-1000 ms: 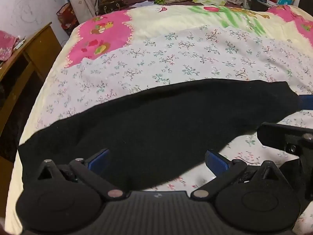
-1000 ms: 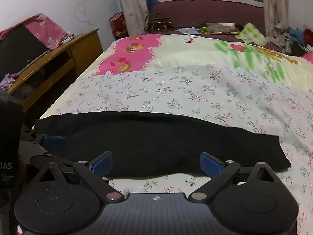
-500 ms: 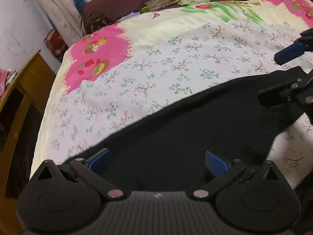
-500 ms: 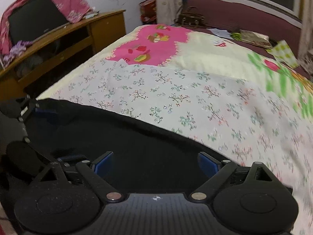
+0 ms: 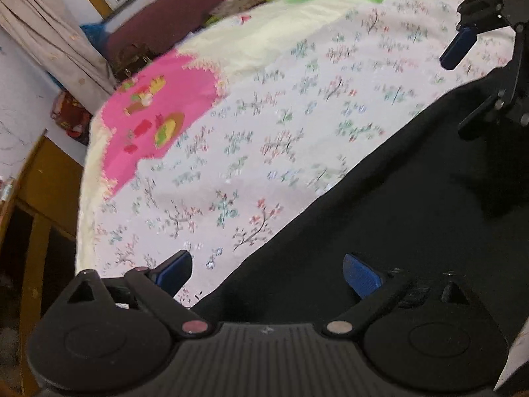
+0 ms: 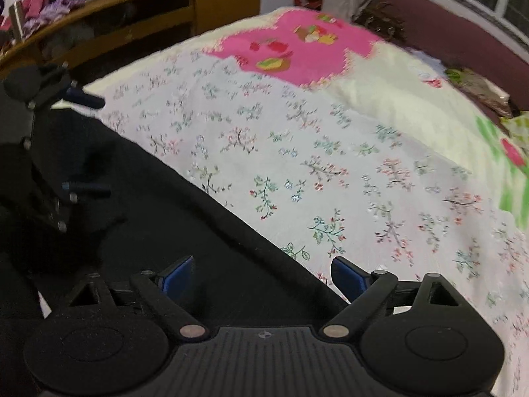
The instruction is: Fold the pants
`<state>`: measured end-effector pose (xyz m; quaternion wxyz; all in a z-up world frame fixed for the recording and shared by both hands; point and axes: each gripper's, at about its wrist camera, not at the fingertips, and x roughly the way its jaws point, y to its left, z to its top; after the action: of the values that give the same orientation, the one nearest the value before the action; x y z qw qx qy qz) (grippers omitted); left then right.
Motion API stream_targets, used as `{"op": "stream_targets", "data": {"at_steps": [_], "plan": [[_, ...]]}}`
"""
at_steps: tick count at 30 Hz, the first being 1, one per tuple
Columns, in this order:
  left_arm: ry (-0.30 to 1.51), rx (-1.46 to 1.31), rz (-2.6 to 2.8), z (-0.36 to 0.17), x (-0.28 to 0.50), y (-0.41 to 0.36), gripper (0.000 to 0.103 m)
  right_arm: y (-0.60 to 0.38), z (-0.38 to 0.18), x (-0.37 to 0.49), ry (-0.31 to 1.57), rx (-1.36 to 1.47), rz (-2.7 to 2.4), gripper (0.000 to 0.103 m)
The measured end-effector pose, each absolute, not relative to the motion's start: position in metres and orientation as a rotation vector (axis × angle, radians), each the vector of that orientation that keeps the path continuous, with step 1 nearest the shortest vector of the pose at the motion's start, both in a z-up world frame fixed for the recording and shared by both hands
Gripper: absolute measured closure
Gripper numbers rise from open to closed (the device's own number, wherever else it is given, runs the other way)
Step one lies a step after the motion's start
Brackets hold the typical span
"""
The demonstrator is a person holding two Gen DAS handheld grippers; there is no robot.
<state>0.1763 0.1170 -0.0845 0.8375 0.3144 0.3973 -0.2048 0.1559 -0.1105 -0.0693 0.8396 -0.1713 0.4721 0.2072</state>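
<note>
Black pants (image 5: 396,198) lie folded in a long strip across the near part of the floral bedspread (image 5: 264,115). My left gripper (image 5: 264,274) hangs low over their far edge, jaws wide; one blue pad is over the sheet, the other over the cloth. In the right wrist view the pants (image 6: 148,215) fill the lower left. My right gripper (image 6: 261,276) straddles the same edge and its jaws are closing, with the cloth edge between the pads but not pinched. Each gripper shows in the other's view: the right gripper (image 5: 463,89) at far right, the left gripper (image 6: 89,142) at far left.
A wooden desk (image 6: 132,10) with cloths and clutter stands along the bed's left side. A maroon ledge (image 6: 446,33) under the window runs behind the bed, with bags and papers on it. A curtain (image 5: 49,43) hangs at the back corner.
Both grippers have sunk toward the bed and rolled, so the pants' edge now runs diagonally. Each has come up to the far edge and straddles it. The right jaws have narrowed slightly.
</note>
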Motion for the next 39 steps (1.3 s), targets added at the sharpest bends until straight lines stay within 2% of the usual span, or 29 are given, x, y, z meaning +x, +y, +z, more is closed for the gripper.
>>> {"op": "stream_targets", "data": {"at_steps": [1, 4, 6, 12, 20, 22, 24, 25, 26, 28, 30, 31, 32, 33, 34, 36, 39], "plan": [[0.864, 0.662, -0.440, -0.089, 0.184, 0.121, 0.000, -0.112, -0.073, 0.162, 1.013, -0.366, 0.445, 0.025], [0.926, 0.648, -0.459, -0.101, 0.203, 0.131, 0.013, -0.116, -0.083, 0.174, 1.048, -0.379, 0.454, 0.028], [0.966, 0.644, -0.480, -0.108, 0.210, 0.135, 0.027, -0.120, -0.087, 0.177, 1.070, -0.379, 0.476, 0.029], [1.017, 0.673, -0.544, -0.118, 0.214, 0.134, 0.035, -0.129, -0.099, 0.188, 1.158, -0.368, 0.504, 0.038], [1.072, 0.704, -0.555, -0.126, 0.224, 0.131, 0.033, -0.144, -0.106, 0.197, 1.209, -0.328, 0.474, 0.047], [1.079, 0.716, -0.562, -0.127, 0.226, 0.133, 0.030, -0.148, -0.109, 0.200, 1.224, -0.344, 0.475, 0.047], [1.068, 0.734, -0.565, -0.130, 0.230, 0.136, 0.012, -0.152, -0.113, 0.202, 1.249, -0.355, 0.465, 0.047], [1.070, 0.732, -0.556, -0.131, 0.232, 0.139, 0.009, -0.154, -0.114, 0.203, 1.258, -0.345, 0.470, 0.047], [1.093, 0.707, -0.558, -0.132, 0.237, 0.143, 0.008, -0.155, -0.114, 0.203, 1.263, -0.333, 0.473, 0.048], [1.148, 0.616, -0.554, -0.132, 0.246, 0.152, 0.011, -0.156, -0.111, 0.203, 1.278, -0.333, 0.473, 0.057], [1.185, 0.533, -0.562, -0.129, 0.249, 0.159, 0.029, -0.157, -0.107, 0.201, 1.297, -0.341, 0.470, 0.080], [1.186, 0.523, -0.568, -0.128, 0.247, 0.160, 0.035, -0.158, -0.105, 0.200, 1.308, -0.340, 0.463, 0.085], [1.180, 0.529, -0.576, -0.126, 0.243, 0.158, 0.048, -0.157, -0.102, 0.198, 1.314, -0.338, 0.458, 0.092], [1.174, 0.548, -0.582, -0.124, 0.239, 0.155, 0.058, -0.156, -0.099, 0.194, 1.309, -0.341, 0.456, 0.094], [1.165, 0.581, -0.591, -0.122, 0.233, 0.152, 0.061, -0.156, -0.097, 0.190, 1.302, -0.348, 0.454, 0.095], [1.158, 0.635, -0.606, -0.121, 0.224, 0.149, 0.077, -0.150, -0.091, 0.181, 1.298, -0.359, 0.454, 0.099], [1.188, 0.626, -0.613, -0.118, 0.223, 0.155, 0.085, -0.147, -0.084, 0.171, 1.287, -0.358, 0.457, 0.101]]}}
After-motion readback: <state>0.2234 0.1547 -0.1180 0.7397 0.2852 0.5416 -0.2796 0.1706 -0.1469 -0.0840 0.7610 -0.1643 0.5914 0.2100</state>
